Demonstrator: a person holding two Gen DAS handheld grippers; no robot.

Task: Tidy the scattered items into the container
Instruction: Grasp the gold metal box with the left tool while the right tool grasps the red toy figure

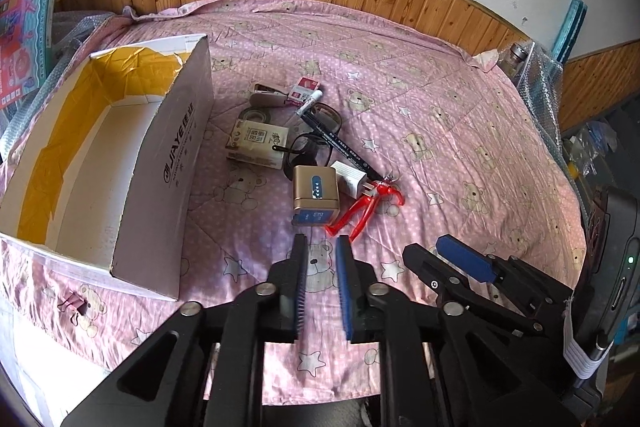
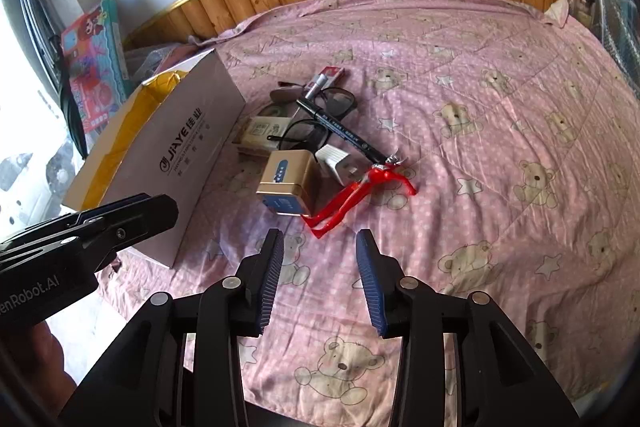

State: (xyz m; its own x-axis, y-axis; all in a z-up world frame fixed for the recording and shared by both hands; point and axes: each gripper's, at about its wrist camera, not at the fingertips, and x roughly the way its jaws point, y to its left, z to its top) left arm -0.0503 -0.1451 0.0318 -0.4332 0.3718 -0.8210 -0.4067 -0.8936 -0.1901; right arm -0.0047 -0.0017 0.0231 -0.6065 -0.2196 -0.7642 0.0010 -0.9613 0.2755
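— How are the two tools held?

— The left tool [image 1: 322, 247] is held low over the pink bedsheet [image 1: 460, 131], its fingers a narrow gap apart with nothing between them. The right tool [image 2: 320, 241] is held level beside it, fingers spread wide, nothing gripped.

— What is seen beyond them?

— Red pliers [image 2: 352, 199] are found just ahead, then a gold box [image 1: 316, 199], a black pen [image 1: 340, 139] and glasses [image 1: 316, 139], piled together. The white carton [image 1: 120, 155] is set to their left, open-topped.
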